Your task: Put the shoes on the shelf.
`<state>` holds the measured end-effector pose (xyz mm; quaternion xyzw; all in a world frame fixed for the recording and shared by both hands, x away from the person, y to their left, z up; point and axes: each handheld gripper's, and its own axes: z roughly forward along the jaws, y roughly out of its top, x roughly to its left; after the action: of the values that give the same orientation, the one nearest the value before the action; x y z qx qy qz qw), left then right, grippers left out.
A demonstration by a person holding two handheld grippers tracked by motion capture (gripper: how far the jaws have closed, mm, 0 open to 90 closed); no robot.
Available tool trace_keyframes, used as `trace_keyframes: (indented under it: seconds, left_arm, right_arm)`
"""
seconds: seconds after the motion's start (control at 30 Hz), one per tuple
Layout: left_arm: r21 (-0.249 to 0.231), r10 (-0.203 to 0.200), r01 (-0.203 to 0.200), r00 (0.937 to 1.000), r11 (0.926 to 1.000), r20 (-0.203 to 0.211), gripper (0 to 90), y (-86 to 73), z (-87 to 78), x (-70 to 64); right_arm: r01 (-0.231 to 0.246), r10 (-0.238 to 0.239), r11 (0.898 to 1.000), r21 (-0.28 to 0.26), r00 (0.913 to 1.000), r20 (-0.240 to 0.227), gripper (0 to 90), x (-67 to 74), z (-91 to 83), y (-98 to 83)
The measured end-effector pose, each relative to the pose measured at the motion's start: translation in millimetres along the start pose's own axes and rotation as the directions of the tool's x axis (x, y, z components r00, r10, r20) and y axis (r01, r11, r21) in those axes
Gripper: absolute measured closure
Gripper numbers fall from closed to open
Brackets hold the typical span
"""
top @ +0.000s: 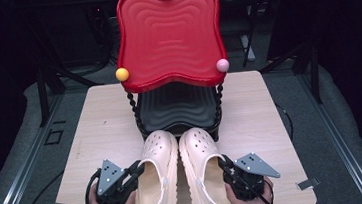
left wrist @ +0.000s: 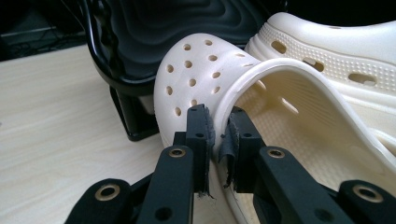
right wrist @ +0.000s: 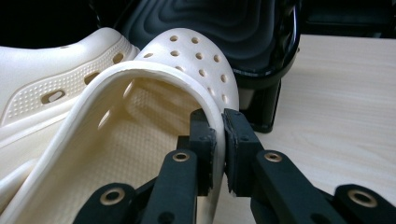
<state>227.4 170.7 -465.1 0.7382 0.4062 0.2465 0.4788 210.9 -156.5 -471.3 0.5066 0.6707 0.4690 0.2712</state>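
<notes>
Cream clogs, two in number, sit side by side at the near edge of the light wooden table (top: 95, 120), toes pointing away from the person toward a two-tier stand. The left clog (top: 157, 174) and the right clog (top: 205, 172) lie just beside each other, and their perforated toes reach the foot of the stand's black lower tray (top: 177, 107). Above that tray stands the red upper tray (top: 170, 32), scalloped in outline, with a yellow ball (top: 122, 74) at its left corner and a pink ball (top: 222, 65) at its right corner.

The left gripper (top: 136, 172) is clenched on the outer side wall of the left clog. In the left gripper view, the left gripper (left wrist: 219, 135) has one jaw outside the wall and one inside the foot opening, pads pressed against the rim of the left clog (left wrist: 196, 79).

The right gripper (top: 224, 167) grasps the outer side wall of the right clog in the same manner. In the right gripper view, the right gripper (right wrist: 219, 137) pinches the rim of the right clog (right wrist: 196, 60), one jaw inside and one outside. Whether the soles rest on the table cannot be told.
</notes>
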Motion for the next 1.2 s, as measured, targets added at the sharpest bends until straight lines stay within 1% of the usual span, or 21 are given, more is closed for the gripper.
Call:
trace_keyframes:
  seconds: [0.07, 0.1, 0.13, 0.2, 0.4, 0.43, 0.47, 0.53, 0.57, 0.63, 0.7, 0.8, 0.93, 1.03, 1.1, 1.2]
  left_arm:
    - [-0.007, 0.006, -0.006, 1.0000, 1.0000, -0.002, 81.7, 4.7, -1.1, 1.5]
    - [-0.007, 0.005, -0.005, 1.0000, 1.0000, -0.005, 81.8, 7.6, -1.0, 3.3]
    - [-0.013, 0.001, -0.001, 1.0000, 0.9999, -0.004, 81.8, 9.0, -0.4, 4.7]
    - [-0.019, -0.017, 0.016, 0.9998, 0.9997, -0.005, 81.9, 13.8, 1.9, 9.2]
    - [-0.036, -0.014, 0.013, 0.9995, 0.9993, -0.028, 82.1, 25.8, 9.1, 17.6]
    - [-0.037, -0.013, 0.012, 0.9993, 0.9993, -0.034, 82.2, 27.7, 11.0, 19.1]
    - [-0.039, -0.015, 0.013, 0.9993, 0.9992, -0.034, 82.2, 29.7, 13.2, 20.7]
    - [-0.044, -0.004, 0.002, 0.9995, 0.9990, -0.030, 82.5, 35.1, 19.8, 24.4]
    - [-0.044, -0.004, 0.002, 0.9995, 0.9990, -0.030, 82.5, 35.1, 19.8, 24.4]
    - [-0.052, -0.012, 0.010, 0.9994, 0.9986, -0.033, 82.6, 38.5, 24.8, 26.2]
    - [-0.058, -0.013, 0.010, 0.9991, 0.9983, -0.041, 82.7, 42.3, 29.0, 27.3]
    - [-0.060, -0.009, 0.006, 0.9986, 0.9982, -0.053, 83.0, 48.7, 35.3, 31.2]
    - [-0.066, -0.025, 0.021, 0.9979, 0.9976, -0.059, 83.0, 57.2, 45.3, 38.3]
    - [-0.071, -0.011, 0.007, 0.9980, 0.9975, -0.062, 83.1, 62.6, 52.6, 40.8]
    - [-0.074, 0.001, -0.006, 0.9975, 0.9973, -0.071, 83.1, 65.4, 58.5, 41.6]
    - [-0.068, 0.001, -0.006, 0.9971, 0.9977, -0.076, 83.0, 68.7, 65.9, 43.5]
  right_arm:
    - [0.000, 0.000, 1.000, -0.010, 1.0000, -0.003, 82.8, -0.4, -0.9, 5.6]
    - [-0.004, 0.004, 1.000, -0.023, 0.9999, -0.009, 82.7, -2.0, -0.4, 12.6]
    - [-0.004, 0.004, 1.000, -0.023, 0.9999, -0.009, 82.7, -2.0, -0.4, 12.6]
    - [-0.006, 0.006, 0.999, -0.041, 1.0000, -0.008, 82.7, -3.0, 1.3, 18.7]
    - [0.004, -0.004, 0.998, -0.069, 1.0000, 0.006, 82.8, -5.0, 8.8, 36.1]
    - [0.009, -0.008, 0.998, -0.068, 0.9999, 0.010, 82.9, -5.6, 10.3, 38.5]
    - [0.007, -0.006, 0.997, -0.073, 0.9999, 0.012, 82.9, -5.7, 12.5, 40.6]
    - [0.016, -0.015, 0.997, -0.077, 0.9998, 0.014, 82.9, -5.6, 18.9, 45.6]
    - [0.020, -0.019, 0.997, -0.076, 0.9997, 0.016, 82.9, -5.5, 21.1, 47.2]
    - [0.022, -0.020, 0.997, -0.080, 0.9996, 0.019, 83.0, -5.5, 24.0, 48.5]
    - [0.022, -0.020, 0.996, -0.084, 0.9994, 0.029, 82.9, -7.3, 30.7, 52.8]
    - [0.017, -0.014, 0.996, -0.091, 0.9993, 0.035, 82.9, -9.2, 35.1, 55.8]
    - [0.018, -0.013, 0.994, -0.107, 0.9984, 0.055, 83.0, -12.9, 44.5, 62.2]
    - [0.015, -0.008, 0.994, -0.109, 0.9977, 0.067, 82.9, -15.1, 51.7, 66.5]
    - [0.019, -0.011, 0.993, -0.112, 0.9969, 0.078, 82.9, -16.6, 57.5, 70.0]
    - [0.007, 0.005, 0.991, -0.132, 0.9964, 0.085, 83.0, -19.3, 66.0, 73.6]
